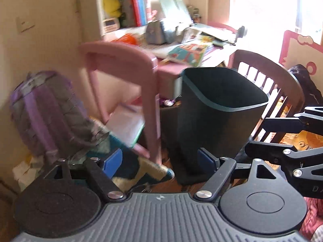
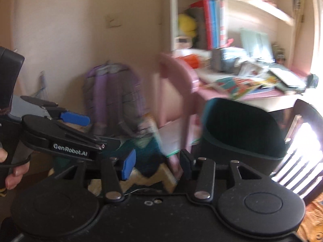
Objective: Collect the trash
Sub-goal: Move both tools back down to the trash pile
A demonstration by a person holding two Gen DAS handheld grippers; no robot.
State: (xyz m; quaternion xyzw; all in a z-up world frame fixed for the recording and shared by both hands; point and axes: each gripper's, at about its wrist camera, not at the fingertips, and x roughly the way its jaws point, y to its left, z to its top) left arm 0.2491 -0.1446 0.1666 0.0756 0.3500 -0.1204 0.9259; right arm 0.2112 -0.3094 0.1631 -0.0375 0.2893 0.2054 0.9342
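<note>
A black trash bin with a teal rim stands upright on the floor beside a pink desk; it appears again in the right wrist view as the bin. My left gripper is open, nothing between its blue pads, and the bin's base lies just beyond its right pad. My right gripper is open and empty too, aimed at the floor left of the bin. Each gripper shows in the other's view: the right gripper at the right edge, the left gripper at the left, held by a hand. Small shiny wrappers lie behind the bin.
A purple backpack leans on the wall at left. The pink desk carries books and papers. A dark wooden chair stands right of the bin. A notebook and a patterned cloth lie on the floor. Both views are blurred.
</note>
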